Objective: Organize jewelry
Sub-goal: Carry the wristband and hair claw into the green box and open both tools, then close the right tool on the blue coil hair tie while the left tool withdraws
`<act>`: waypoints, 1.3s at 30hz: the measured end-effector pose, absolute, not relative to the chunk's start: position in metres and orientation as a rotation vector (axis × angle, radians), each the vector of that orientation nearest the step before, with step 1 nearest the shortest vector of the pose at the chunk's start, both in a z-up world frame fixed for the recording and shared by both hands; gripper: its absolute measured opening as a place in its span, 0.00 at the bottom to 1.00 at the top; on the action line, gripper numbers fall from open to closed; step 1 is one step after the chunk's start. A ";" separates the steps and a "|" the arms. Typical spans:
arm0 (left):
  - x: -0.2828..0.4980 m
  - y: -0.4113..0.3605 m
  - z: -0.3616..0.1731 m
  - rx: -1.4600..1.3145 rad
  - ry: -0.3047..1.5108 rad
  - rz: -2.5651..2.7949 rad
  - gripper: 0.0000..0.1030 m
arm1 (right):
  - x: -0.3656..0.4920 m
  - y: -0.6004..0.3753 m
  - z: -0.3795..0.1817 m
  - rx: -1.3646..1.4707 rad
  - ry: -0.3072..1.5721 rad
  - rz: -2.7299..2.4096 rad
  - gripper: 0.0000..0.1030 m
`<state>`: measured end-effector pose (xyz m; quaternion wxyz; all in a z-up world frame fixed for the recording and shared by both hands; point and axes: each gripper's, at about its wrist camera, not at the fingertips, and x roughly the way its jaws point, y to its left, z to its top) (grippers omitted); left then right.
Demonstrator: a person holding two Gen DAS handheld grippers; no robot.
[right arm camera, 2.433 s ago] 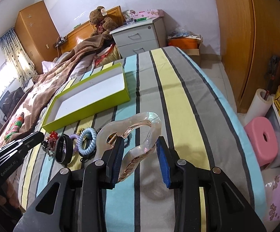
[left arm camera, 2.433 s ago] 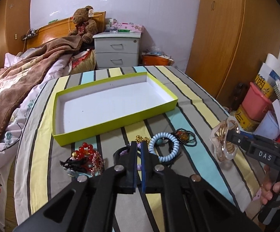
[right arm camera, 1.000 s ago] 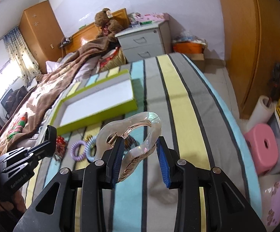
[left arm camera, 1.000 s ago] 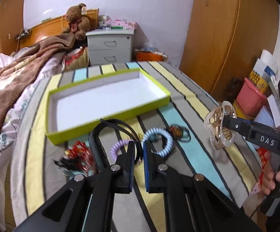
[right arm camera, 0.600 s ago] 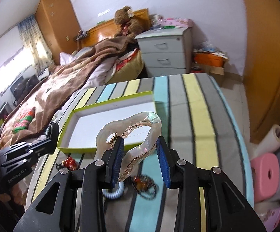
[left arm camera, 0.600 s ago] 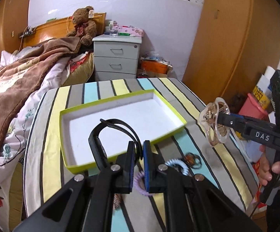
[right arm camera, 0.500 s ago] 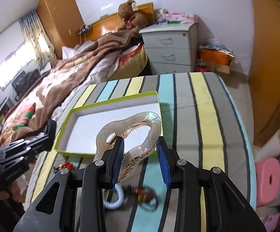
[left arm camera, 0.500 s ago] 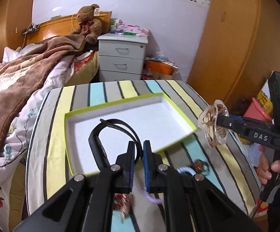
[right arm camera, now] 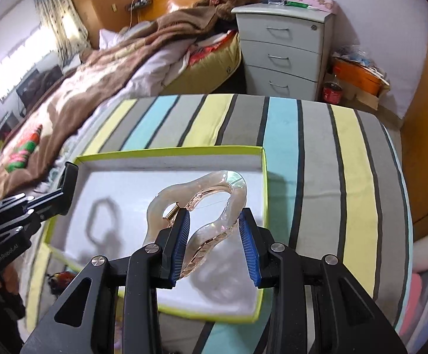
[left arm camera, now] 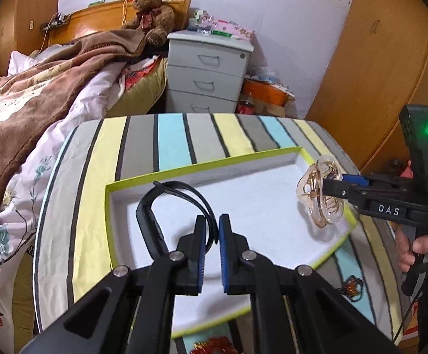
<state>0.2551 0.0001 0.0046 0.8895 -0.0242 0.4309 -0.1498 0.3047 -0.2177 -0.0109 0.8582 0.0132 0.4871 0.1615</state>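
My left gripper [left arm camera: 212,230] is shut on a black looped band [left arm camera: 152,212] and holds it above the white floor of the lime-green tray [left arm camera: 202,163]. My right gripper [right arm camera: 212,230] is shut on a clear pinkish hair claw clip [right arm camera: 202,194] and holds it over the tray's right part [right arm camera: 169,152]. The clip [left arm camera: 321,197] and right gripper also show in the left wrist view, over the tray's right end. The left gripper's body [right arm camera: 34,203] shows at the tray's left end. The tray holds nothing.
The tray lies on a round table with a striped cloth [left arm camera: 169,138]. A red beaded piece [left arm camera: 211,346] and a dark orange-beaded bracelet [left arm camera: 351,286] lie on the cloth in front of the tray. A bed [left arm camera: 22,88] and a nightstand [left arm camera: 208,70] stand behind.
Both grippers moved forward from the jewelry pile to over the tray, each carrying its piece. The left gripper lifted the black band off the cloth.
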 end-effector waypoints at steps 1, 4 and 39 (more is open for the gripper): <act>0.258 0.000 0.001 -0.048 0.902 -0.308 0.09 | 0.307 -0.216 -0.013 0.019 1.030 0.340 0.35; 0.266 0.001 -0.008 -0.048 0.917 -0.304 0.09 | 0.316 -0.211 -0.019 -0.014 1.041 0.346 0.35; 0.252 0.007 -0.005 -0.069 0.905 -0.264 0.73 | 0.301 -0.197 -0.009 -0.134 0.948 0.349 0.41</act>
